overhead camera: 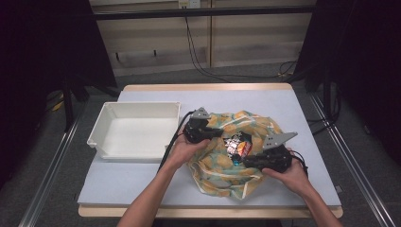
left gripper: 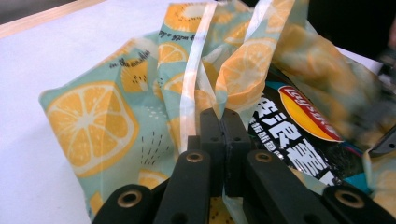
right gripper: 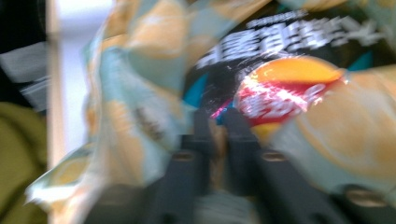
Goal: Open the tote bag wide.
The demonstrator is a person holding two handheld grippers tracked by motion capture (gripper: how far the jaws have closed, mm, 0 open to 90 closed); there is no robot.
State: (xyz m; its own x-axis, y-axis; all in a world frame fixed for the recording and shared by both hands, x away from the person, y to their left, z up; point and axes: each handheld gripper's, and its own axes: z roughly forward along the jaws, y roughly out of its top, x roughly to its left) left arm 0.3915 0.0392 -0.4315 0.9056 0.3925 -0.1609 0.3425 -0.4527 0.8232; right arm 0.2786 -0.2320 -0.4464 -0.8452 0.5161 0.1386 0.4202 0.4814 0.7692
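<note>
A fabric bag printed with orange slices lies on the table, its mouth gaping. Inside it sits a black crisp packet with a red and yellow logo. My left gripper is at the bag's left rim. In the left gripper view its jaws are pressed together on a fold of the printed cloth, with the packet just to the right. My right gripper is at the near right rim. The blurred right gripper view shows its jaws closed on cloth below the packet.
A white empty plastic tray stands on the left of the pale blue table top, close to my left hand. The table's wooden front edge runs just beyond the bag. Cables trail from both grippers.
</note>
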